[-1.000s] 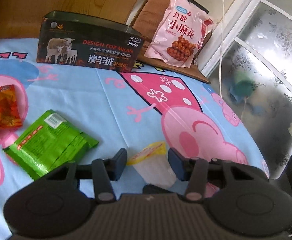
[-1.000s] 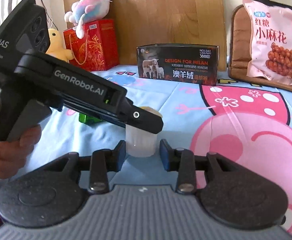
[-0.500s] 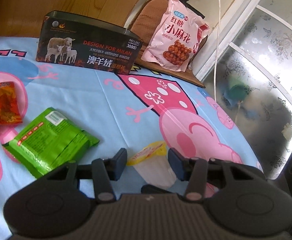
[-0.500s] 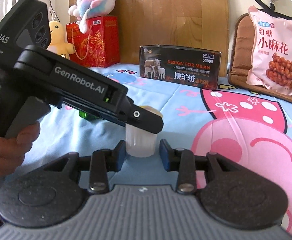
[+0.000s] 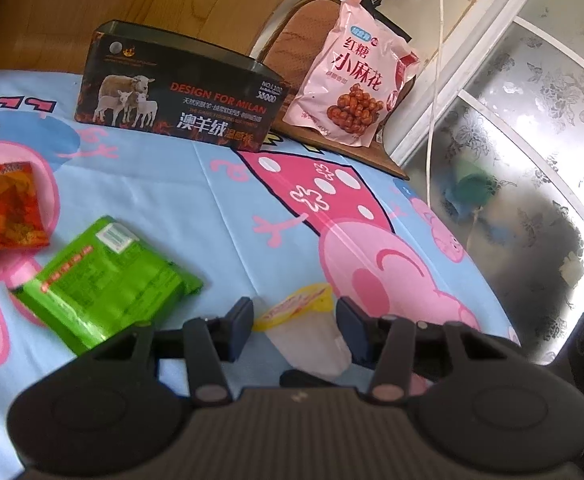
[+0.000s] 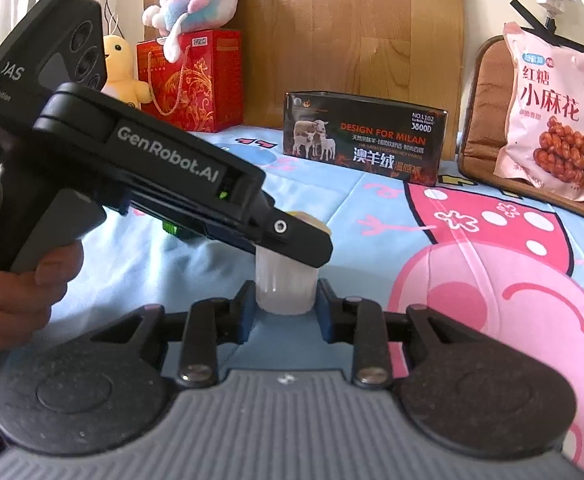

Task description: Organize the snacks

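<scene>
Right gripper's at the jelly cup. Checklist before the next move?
1. Right gripper on jelly cup: its jaws have just been closing with the cup between them, and the pads now meet its sides. Ok.
2. Left gripper released: its jaws straddle the cup's yellow lid, but contact is unclear. Cannot tell.
3. Cup upright on the sheet, in the right wrist view: ok.
4. Route to the black sheep-print box: only bare sheet lies between. Ok.
5. Room inside the box: the interior is hidden. Cannot tell.
6. Green packet and red packet clear of both grippers: ok.
</scene>
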Motion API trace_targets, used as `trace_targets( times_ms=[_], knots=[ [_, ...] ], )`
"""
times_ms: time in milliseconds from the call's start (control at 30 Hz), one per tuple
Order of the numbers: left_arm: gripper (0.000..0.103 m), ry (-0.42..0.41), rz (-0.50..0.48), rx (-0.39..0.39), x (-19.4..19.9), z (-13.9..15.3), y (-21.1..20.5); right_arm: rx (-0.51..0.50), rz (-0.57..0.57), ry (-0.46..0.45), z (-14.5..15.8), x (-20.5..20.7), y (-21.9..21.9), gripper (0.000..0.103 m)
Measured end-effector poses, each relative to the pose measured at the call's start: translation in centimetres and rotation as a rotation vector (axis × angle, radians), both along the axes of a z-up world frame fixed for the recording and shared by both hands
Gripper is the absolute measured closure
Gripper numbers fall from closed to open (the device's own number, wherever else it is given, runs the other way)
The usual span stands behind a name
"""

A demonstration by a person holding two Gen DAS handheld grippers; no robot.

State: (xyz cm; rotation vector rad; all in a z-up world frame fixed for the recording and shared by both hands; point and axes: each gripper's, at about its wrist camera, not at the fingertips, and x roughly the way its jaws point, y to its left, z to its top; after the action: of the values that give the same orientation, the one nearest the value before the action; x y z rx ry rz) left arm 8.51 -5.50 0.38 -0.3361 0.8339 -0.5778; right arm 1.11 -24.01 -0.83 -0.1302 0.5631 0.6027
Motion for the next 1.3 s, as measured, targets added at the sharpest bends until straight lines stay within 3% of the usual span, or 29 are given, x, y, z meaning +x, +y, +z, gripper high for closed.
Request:
trace_targets(
  times_ms=[100, 233, 433, 600, 733, 867, 1067, 1167, 1300],
  knots=[
    [0.056, -0.02, 0.006, -0.012, 1.2, 1.7, 0.6, 0.015, 0.011, -0.015, 0.7, 0.7, 0.1, 0.069],
    [0.056, -0.103, 0.042, -0.01, 4.5, 5.3, 1.7, -0.004, 0.035, -0.117, 3.0, 3.2, 1.2, 0.069],
    [0.057, -0.216, 0.156, 0.022, 12.3, 9.2, 3.4, -0.01, 0.051, -0.262, 6.7, 11.2, 3.9, 0.069],
    [0.056, -0.181, 0.262, 0.071, 18.3, 8.6, 5.2, 0.043, 0.058, -0.171, 7.5, 20.1, 6.7, 0.069],
    [0.043, -0.127, 0.287, 0.119, 20.5, 7.0, 5.8, 0.025, 0.056, -0.116, 5.9, 23.9, 9.1, 0.068],
    [0.038, -0.143, 0.294, 0.134, 19.1, 6.8, 6.0, 0.028, 0.02, -0.13, 5.3, 23.7, 9.3, 0.061],
    [0.037, -0.21, 0.288, 0.1, 13.9, 9.1, 9.0, 0.165, 0.006, -0.111, 6.3, 18.9, 5.6, 0.061],
    [0.03, -0.179, 0.341, 0.108, 9.8, 8.4, 11.9, 0.251, 0.073, 0.033, 5.3, 16.8, 4.4, 0.059],
    [0.036, -0.035, 0.419, 0.022, 5.0, 5.0, 16.5, 0.343, 0.118, 0.332, 2.6, 16.6, 4.7, 0.059]
  ],
)
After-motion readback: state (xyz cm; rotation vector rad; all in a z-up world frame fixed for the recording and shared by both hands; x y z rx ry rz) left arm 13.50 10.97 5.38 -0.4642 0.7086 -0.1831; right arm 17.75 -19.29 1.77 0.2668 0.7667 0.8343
